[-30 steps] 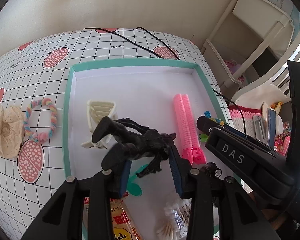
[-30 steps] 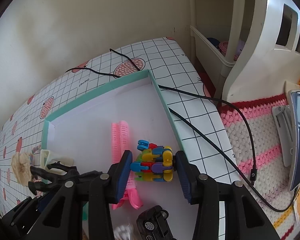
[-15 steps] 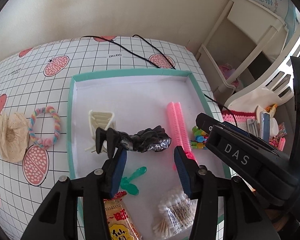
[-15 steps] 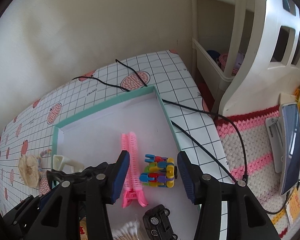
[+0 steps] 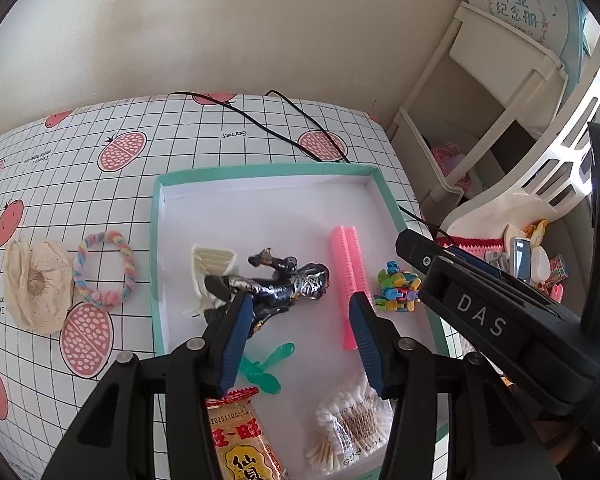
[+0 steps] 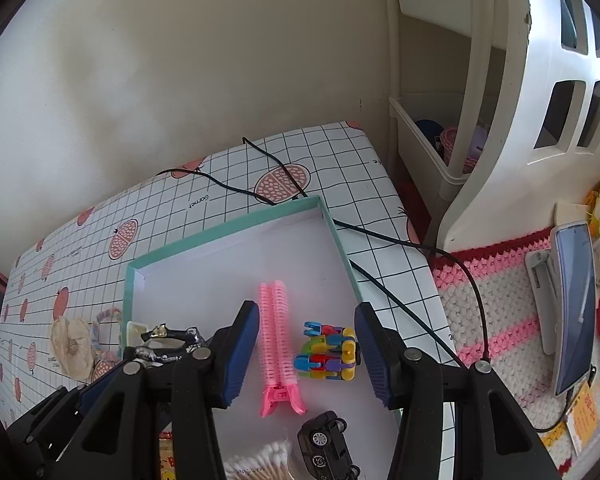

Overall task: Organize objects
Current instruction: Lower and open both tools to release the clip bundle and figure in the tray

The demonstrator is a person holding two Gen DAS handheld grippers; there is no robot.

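Note:
A teal-rimmed white tray point(image 5: 260, 170) lies on the checked tablecloth. A black toy figure point(image 5: 284, 284) lies flat on the tray floor beside a cream claw clip point(image 5: 212, 264). My left gripper point(image 5: 300, 340) hovers above the figure, open, with nothing between its blue pads. A colourful block toy point(image 6: 328, 354) rests in the tray next to a pink hair clip point(image 6: 278, 340). My right gripper point(image 6: 308, 354) hangs open above the block toy, its pads clear of it. The right gripper's body point(image 5: 480, 320) hides the tray's right edge in the left wrist view.
The tray also holds a green spoon point(image 5: 266, 366), a bag of cotton swabs point(image 5: 352, 424), a snack packet point(image 5: 240, 440) and a black toy car point(image 6: 328, 444). A pastel scrunchie point(image 5: 104, 268) and a cream lace piece point(image 5: 32, 284) lie left of the tray. A black cable point(image 6: 400, 240) crosses the table.
The left gripper let go of the black figure, which now lies in the tray. The right gripper widened off the block toy. Both grippers rose.

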